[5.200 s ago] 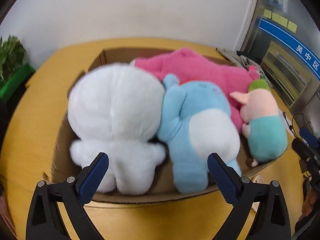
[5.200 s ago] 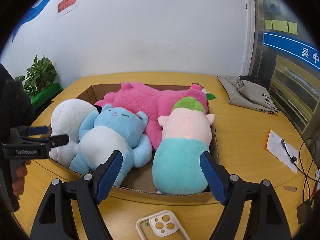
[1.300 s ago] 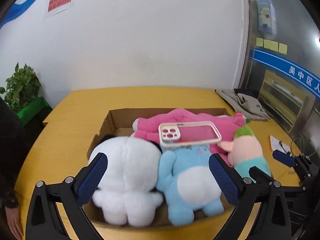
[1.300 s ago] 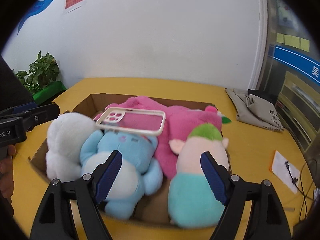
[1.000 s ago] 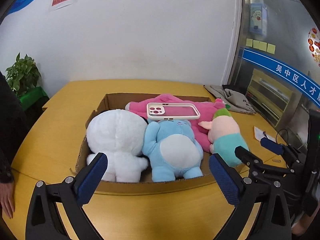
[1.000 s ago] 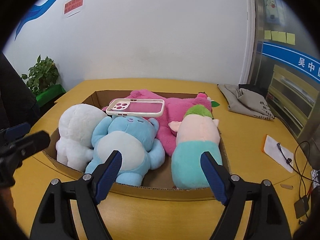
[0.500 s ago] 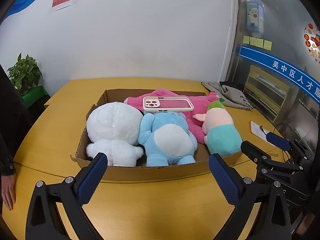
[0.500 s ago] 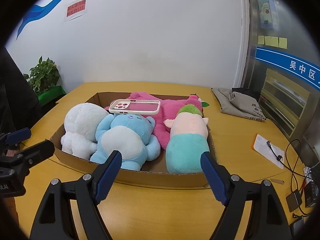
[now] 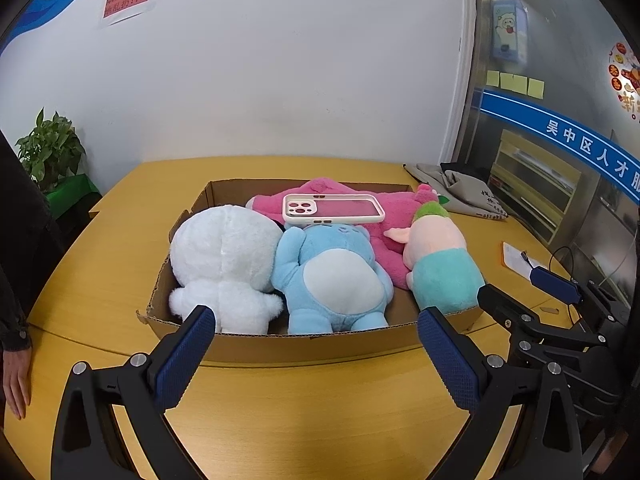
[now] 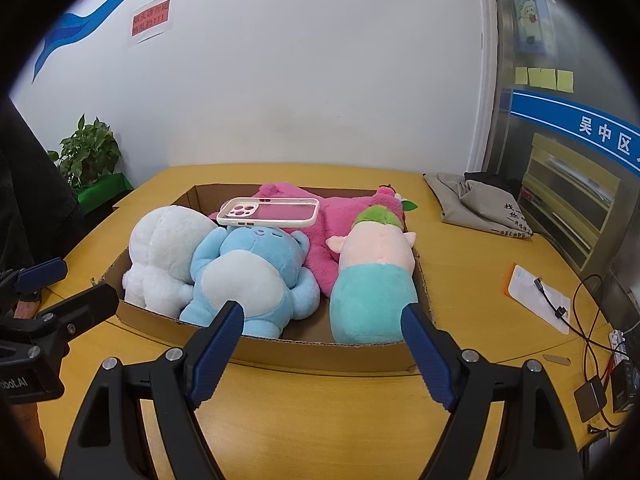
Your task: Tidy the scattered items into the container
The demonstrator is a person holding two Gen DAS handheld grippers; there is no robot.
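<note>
The left claw [image 9: 316, 352] is held wide open with nothing between its blue-padded fingers [image 9: 184, 354], above the yellow desk [image 9: 312, 408] just in front of the cardboard box [image 9: 304, 346]. The right claw [image 10: 322, 354] is likewise spread wide and empty, poised over the desk before the box's near wall [image 10: 320, 354]. Each claw is seen at the edge of the other's view, the right one at the right side [image 9: 532, 304] and the left one at the left side [image 10: 60, 292].

Inside the box four plush toys are packed side by side. A white plush [image 9: 226, 260] is lying at the left end, touching a blue bear [image 9: 336, 276] beside it. A pink and teal plush with a green tuft [image 9: 440, 260] is set at the right end, and a large pink plush [image 9: 392, 216] is stretched along the back behind them. A white-rimmed phone case [image 9: 333, 208] is laid flat on top, resting across the blue bear's head and the pink plush.

On the desk to the right of the box, a grey cloth bag [image 10: 480, 204] is seen further back, and a white card with an orange edge [image 10: 536, 292] with a black cable [image 10: 584, 320] nearer. A potted plant [image 10: 90, 156] is placed beyond the desk's left end.
</note>
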